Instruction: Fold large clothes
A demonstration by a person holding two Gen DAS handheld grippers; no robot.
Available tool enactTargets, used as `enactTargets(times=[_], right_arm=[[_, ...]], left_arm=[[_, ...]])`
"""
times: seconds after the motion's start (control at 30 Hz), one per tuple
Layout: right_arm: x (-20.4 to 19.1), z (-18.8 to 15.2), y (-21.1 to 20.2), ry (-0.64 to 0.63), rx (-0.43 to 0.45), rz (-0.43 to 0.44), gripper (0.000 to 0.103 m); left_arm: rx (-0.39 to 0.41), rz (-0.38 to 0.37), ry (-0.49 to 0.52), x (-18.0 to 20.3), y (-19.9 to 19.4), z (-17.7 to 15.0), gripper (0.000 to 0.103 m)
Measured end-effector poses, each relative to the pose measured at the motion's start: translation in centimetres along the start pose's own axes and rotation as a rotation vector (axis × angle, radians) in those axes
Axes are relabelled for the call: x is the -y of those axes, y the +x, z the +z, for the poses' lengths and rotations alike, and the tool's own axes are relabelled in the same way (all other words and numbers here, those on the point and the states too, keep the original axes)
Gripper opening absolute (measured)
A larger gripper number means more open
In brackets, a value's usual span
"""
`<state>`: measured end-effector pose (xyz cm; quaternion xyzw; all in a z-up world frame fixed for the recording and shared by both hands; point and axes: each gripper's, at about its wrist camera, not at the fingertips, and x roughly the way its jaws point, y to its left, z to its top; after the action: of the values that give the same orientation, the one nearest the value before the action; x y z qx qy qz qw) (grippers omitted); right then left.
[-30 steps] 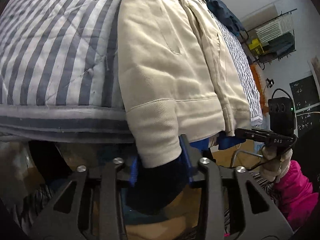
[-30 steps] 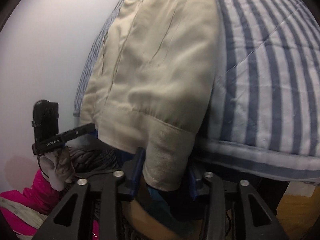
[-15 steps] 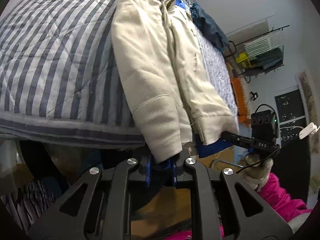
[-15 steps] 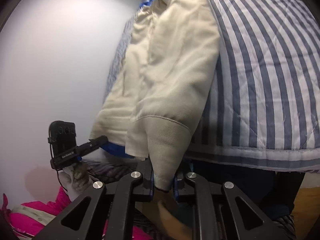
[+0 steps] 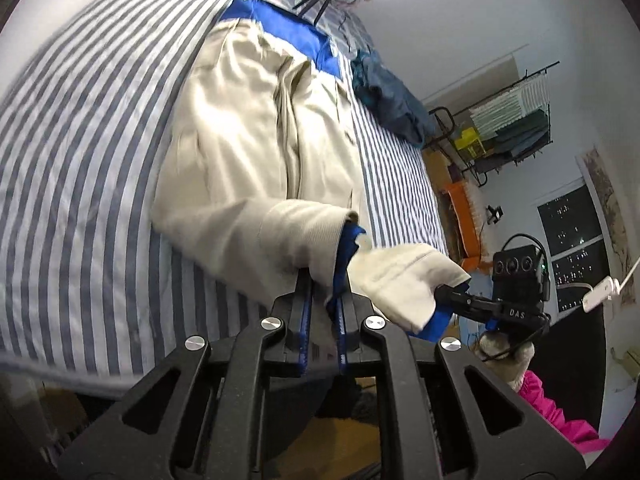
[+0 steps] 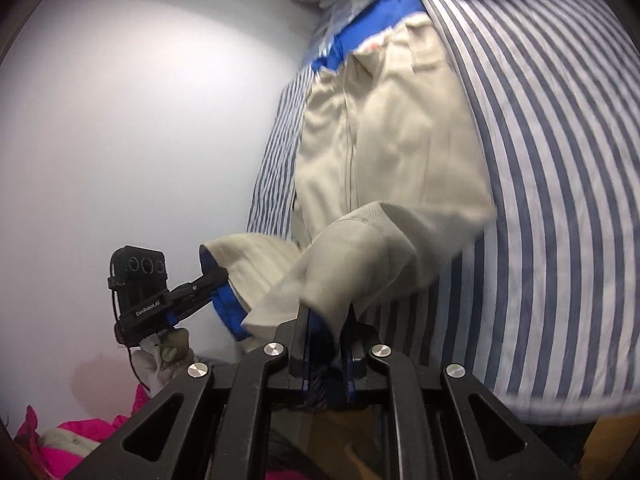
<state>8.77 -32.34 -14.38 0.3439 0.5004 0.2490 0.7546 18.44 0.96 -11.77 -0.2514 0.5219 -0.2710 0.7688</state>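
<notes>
A cream jacket [image 5: 240,140] with blue lining lies lengthwise on the striped quilt [image 5: 80,160]. My left gripper [image 5: 324,304] has one ribbed sleeve cuff [image 5: 304,240] between its pads; its jaws are closing on it and the cuff is lifted off the bed. The right gripper [image 5: 452,296] shows beside it, pinching the other cuff [image 5: 404,280]. In the right wrist view my right gripper [image 6: 326,320] is shut on its cuff [image 6: 340,264], the jacket body [image 6: 400,140] stretches away, and the left gripper [image 6: 212,276] holds the neighbouring cuff [image 6: 256,256].
A dark blue garment [image 5: 392,100] lies further along the bed. A wire rack [image 5: 508,120] and an orange item [image 5: 460,208] stand past the bed's side. Pink clothing [image 6: 68,440] lies low beside me. A white wall [image 6: 140,120] borders the bed.
Both grippers closed on the hanging sleeve cuffs and rose. The cuffs came up from the bed's edge and now hang in the air above the quilt.
</notes>
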Motion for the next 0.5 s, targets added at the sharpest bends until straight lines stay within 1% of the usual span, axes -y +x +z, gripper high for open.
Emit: enactTargets(times=[0.1, 0.2, 0.3, 0.4, 0.5], right_arm=[[-1.0, 2.7, 0.5, -0.036, 0.02, -0.034, 0.009], [-1.5, 5.7, 1.1, -0.048, 0.038, -0.067, 0.009], [-1.5, 8.6, 2.1, -0.039, 0.055, -0.093, 0.009], [-1.4, 11.0, 3.7, -0.054, 0.068, -0.144, 0.009], [-0.3, 13.0, 5.7, -0.036, 0.075, -0.188, 0.009]], left_arm=[[0.017, 0.024, 0.01, 0.3, 0.6, 2.4, 0.008], [0.023, 0.044, 0.004, -0.1, 1.1, 4.6, 0.008], [0.031, 0.06, -0.05, -1.5, 2.1, 7.1, 0.008], [0.03, 0.085, -0.1, -2.7, 3.8, 9.2, 0.008], [0.035, 0.118, -0.123, -3.8, 5.5, 10.9, 0.008]])
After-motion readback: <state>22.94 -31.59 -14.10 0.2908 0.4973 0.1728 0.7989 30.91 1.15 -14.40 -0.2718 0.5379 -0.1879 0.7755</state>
